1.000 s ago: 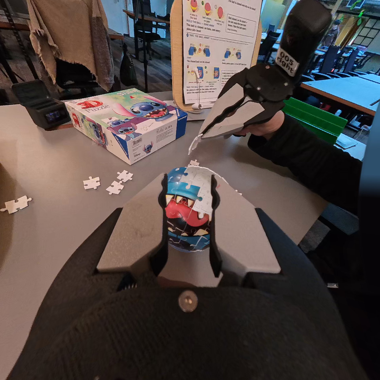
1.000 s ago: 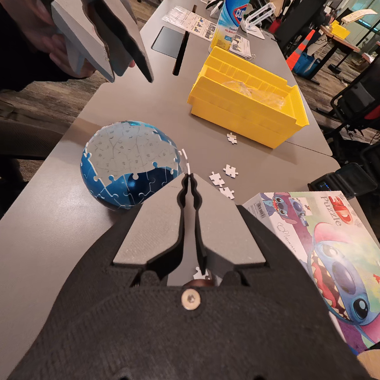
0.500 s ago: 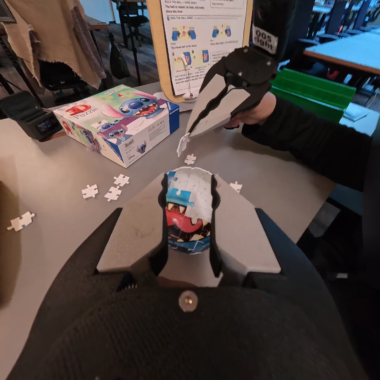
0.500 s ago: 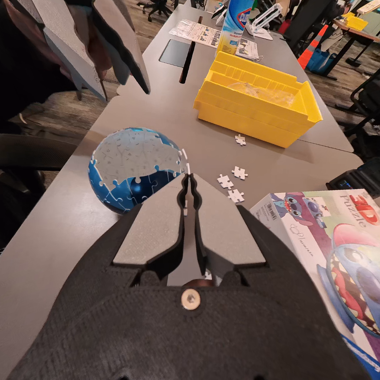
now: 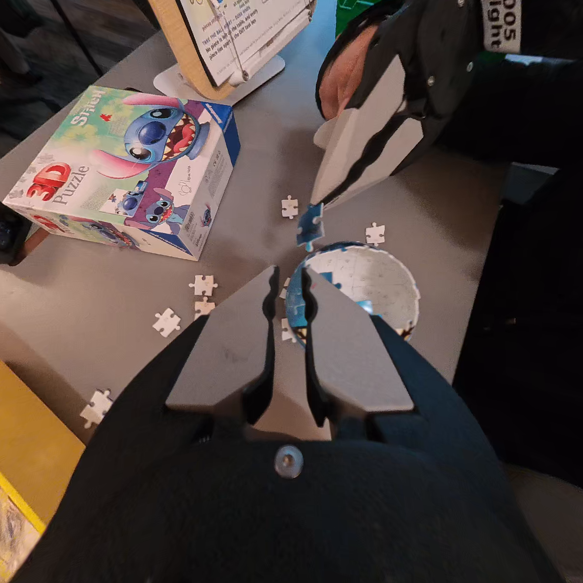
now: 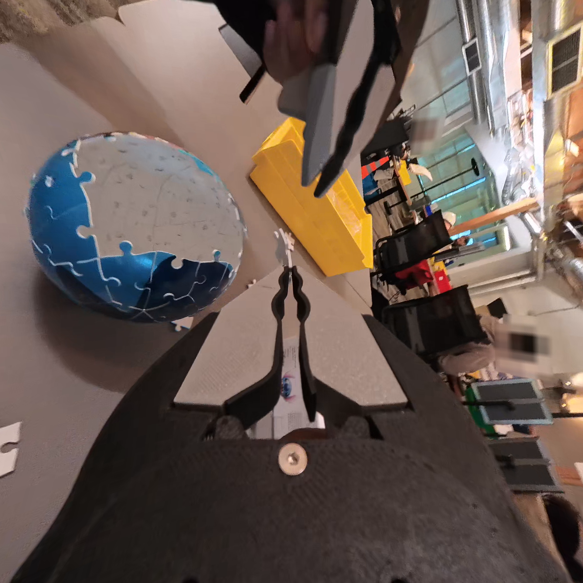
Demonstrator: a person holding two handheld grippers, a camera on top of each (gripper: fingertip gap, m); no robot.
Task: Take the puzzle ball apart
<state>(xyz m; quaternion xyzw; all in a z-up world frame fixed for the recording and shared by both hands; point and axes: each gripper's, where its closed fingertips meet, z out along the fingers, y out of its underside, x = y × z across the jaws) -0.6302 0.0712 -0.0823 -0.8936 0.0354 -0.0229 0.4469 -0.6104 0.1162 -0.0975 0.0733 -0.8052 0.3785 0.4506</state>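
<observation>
A blue piece [image 5: 310, 226] is pinched by the right gripper [image 5: 318, 202] above the puzzle ball [image 5: 362, 284], near the table edge [image 5: 473, 284]; the left gripper [image 5: 289, 272] is held slightly apart, empty; a printed puzzle box [image 5: 126, 170] lies far left

The puzzle ball [image 6: 135, 227] looks like plastic: glossy blue outside, matt pale grey inside its open shell. The blue puzzle piece [image 5: 310, 225] shares that sheen. The right gripper [image 6: 289, 272] has matt grey finger plates on a finely textured black body (a bright metal screw sits in it). The table [image 5: 94, 303] is smooth, matt grey. The puzzle box [image 5: 126, 167] is printed cardboard, the bin [image 6: 318, 220] glossy yellow plastic.
</observation>
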